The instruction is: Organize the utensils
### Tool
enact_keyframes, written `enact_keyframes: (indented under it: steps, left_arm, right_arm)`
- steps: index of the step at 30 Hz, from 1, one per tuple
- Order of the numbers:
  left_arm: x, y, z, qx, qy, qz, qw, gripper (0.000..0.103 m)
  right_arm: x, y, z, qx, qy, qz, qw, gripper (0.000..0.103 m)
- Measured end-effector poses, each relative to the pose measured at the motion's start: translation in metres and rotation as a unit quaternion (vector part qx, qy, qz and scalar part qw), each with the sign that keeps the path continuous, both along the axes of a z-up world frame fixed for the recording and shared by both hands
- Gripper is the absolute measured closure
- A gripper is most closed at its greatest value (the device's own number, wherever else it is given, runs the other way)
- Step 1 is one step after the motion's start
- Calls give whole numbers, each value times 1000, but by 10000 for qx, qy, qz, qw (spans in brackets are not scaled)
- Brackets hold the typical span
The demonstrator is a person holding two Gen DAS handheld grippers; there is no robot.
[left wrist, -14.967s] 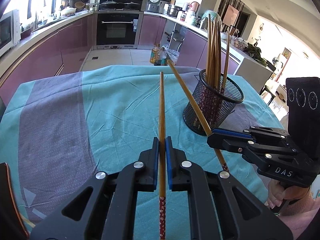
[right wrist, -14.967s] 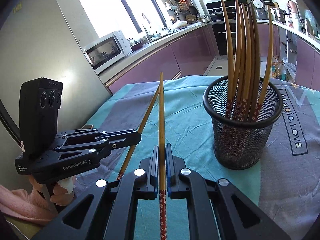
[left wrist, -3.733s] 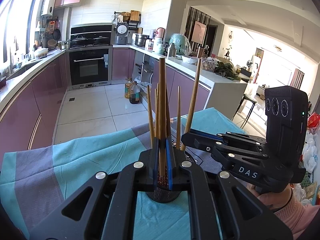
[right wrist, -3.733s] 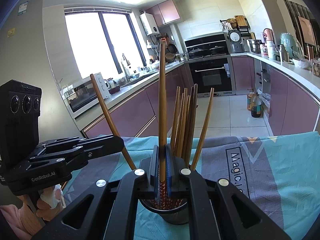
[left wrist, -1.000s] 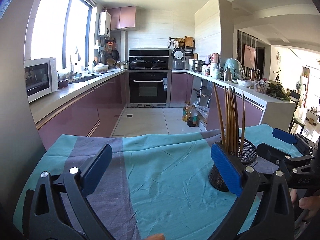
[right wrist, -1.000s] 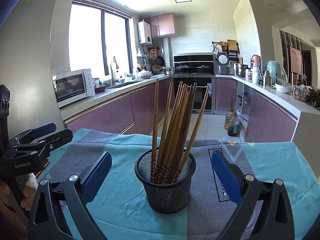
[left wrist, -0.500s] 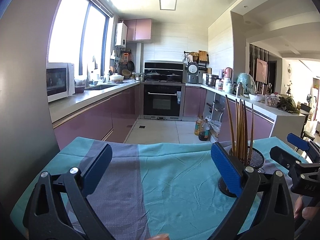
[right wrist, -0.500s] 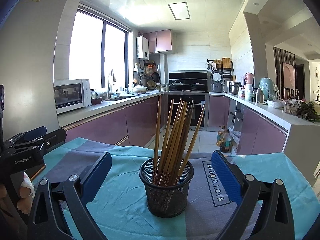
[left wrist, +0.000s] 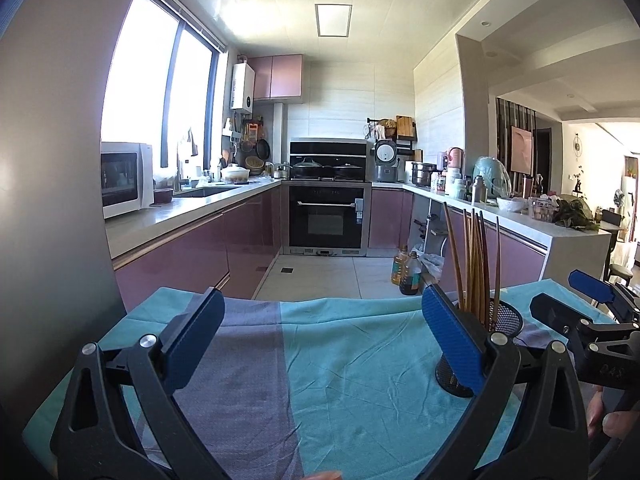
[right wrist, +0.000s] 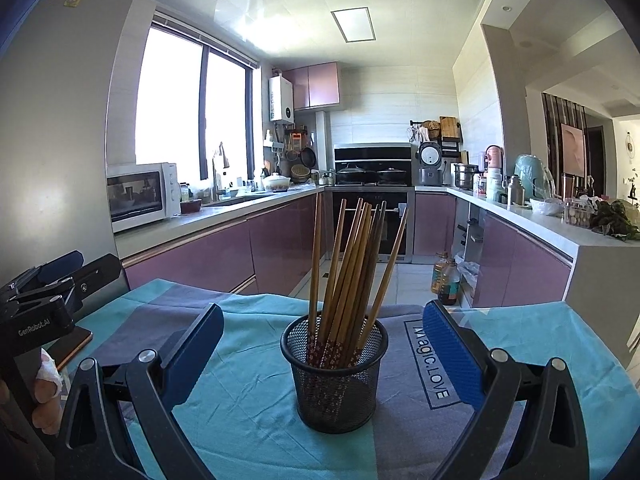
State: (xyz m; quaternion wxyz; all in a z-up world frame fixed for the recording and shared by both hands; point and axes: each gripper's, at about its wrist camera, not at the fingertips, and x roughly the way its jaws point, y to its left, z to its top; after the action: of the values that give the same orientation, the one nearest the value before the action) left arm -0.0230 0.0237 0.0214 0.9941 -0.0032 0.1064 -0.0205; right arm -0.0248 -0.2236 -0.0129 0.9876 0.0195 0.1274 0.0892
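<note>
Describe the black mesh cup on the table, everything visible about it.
The mesh cup is a round black wire-mesh holder, apparently metal, with a solid rim. It stands upright on the teal and grey tablecloth, beside the printed "Magic.LOVE" lettering. A bundle of wooden chopsticks stands in it, patterned red ends down, leaning and fanning out against the rim. Neither open gripper touches it.

A bundle of wooden chopsticks (right wrist: 352,268) is held upright in a black wire-mesh holder (right wrist: 338,380) — tips fanned outward, red-patterned ends down. The holder is set on a teal-and-grey tablecloth (right wrist: 256,412), beside its printed lettering — one chopstick is leaned furthest right.
</note>
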Motion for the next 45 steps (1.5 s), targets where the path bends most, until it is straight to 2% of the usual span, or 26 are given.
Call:
enact_keyframes:
  steps: [45]
  left_arm:
    - [-8, -3, 3, 46, -143, 19, 9999, 6]
  right_arm:
    - [0, -4, 3, 72, -45, -91, 9999, 6]
